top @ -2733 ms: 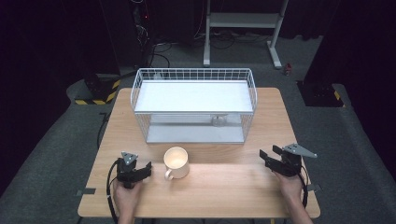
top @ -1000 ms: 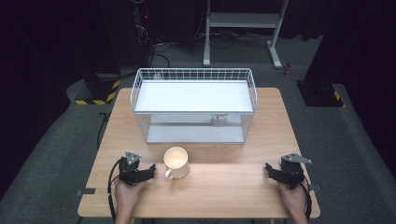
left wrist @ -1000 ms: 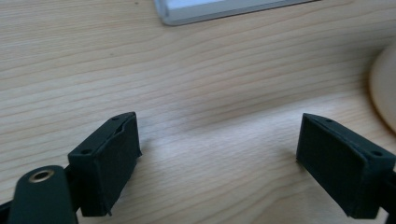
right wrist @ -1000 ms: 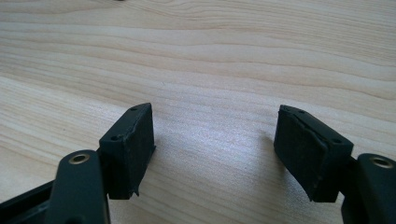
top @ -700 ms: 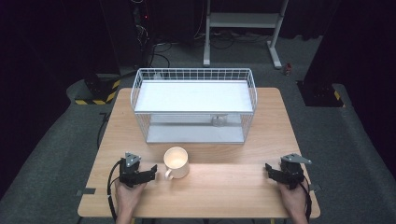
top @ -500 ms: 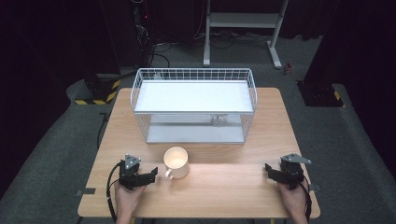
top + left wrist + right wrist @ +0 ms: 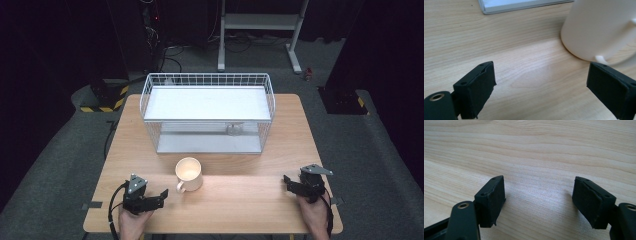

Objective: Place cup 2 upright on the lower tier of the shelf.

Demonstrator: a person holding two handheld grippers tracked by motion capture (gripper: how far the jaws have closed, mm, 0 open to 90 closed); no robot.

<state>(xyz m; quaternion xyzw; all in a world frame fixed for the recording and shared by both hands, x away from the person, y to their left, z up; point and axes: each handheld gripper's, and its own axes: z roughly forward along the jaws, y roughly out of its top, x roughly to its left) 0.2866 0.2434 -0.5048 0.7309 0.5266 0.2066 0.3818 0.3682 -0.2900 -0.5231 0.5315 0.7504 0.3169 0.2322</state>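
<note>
A wooden table (image 7: 260, 200) fills the middle of the high view, its grain running left to right. At its far half stands a white wire basket (image 7: 208, 114) with a flat white shelf across its top and a pale floor beneath; a small item lies under the shelf near the right, too small to identify. Just in front of the basket, left of centre, sits a cream mug (image 7: 189, 173), upright, its handle turned toward the near left.

The left gripper (image 7: 161, 196) rests at the near left edge, held by a hand (image 7: 132, 222), with its jaws pointing right at the mug. In the left gripper view the jaws are spread wide with only bare wood between them; the mug (image 7: 604, 27) stands beyond the right jaw, handle close to its tip, though contact cannot be judged.

The right gripper (image 7: 288, 182) sits at the near right edge, well apart from the mug, in a hand (image 7: 312, 215). Its jaws are released, wide apart over bare table (image 7: 536, 157).
</note>
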